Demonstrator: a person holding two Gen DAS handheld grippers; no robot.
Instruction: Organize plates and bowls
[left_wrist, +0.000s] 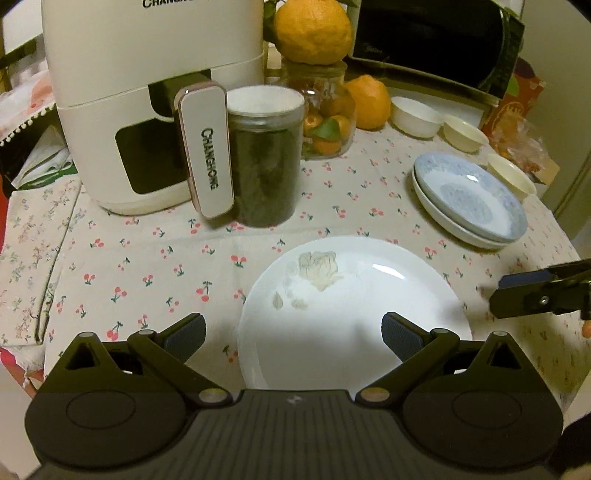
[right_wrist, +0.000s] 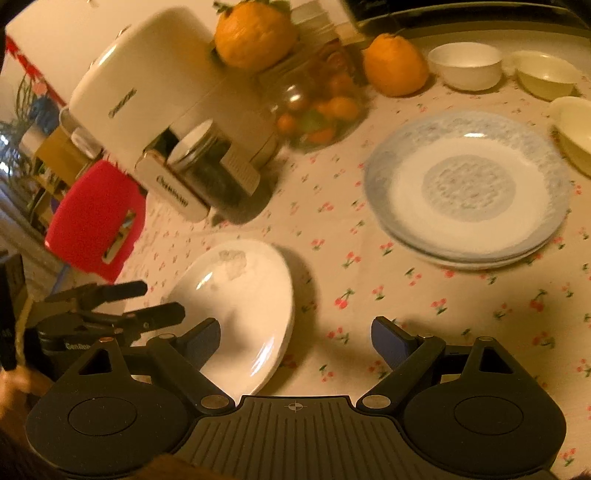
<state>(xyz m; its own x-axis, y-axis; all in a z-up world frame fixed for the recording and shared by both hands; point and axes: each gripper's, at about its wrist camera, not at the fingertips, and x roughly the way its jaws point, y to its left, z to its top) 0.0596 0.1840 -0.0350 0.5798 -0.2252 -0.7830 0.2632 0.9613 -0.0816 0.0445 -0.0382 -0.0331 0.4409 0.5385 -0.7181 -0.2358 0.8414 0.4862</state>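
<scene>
the white plate (left_wrist: 354, 314) lies flat near the front edge of the table (left_wrist: 147, 266), alone on the cherry-print cloth. the left gripper (left_wrist: 293, 338) hangs over its near rim with both fingers spread wide and nothing between them. the right gripper (right_wrist: 295, 341) is just as released, its jaws straddling bare cloth and the plate's right rim, grasping nothing. toward the right edge of the table sits the blue-patterned plate (left_wrist: 476, 195), stacked on a plain one, and three small bowls (left_wrist: 415, 116) stand apart behind it, along the back right.

my read is that the white plate is to join that stack. the risks from here: the plate lies flat, so a finger must get under the rim; pushed instead, it could slide toward the front edge. a shallow pinch on glazed china may slip once lifted. the two grippers are close together over the same plate and could knock each other. set down off-centre, it could tilt the stack or nudge the nearest bowl toward the table's right edge.
</scene>
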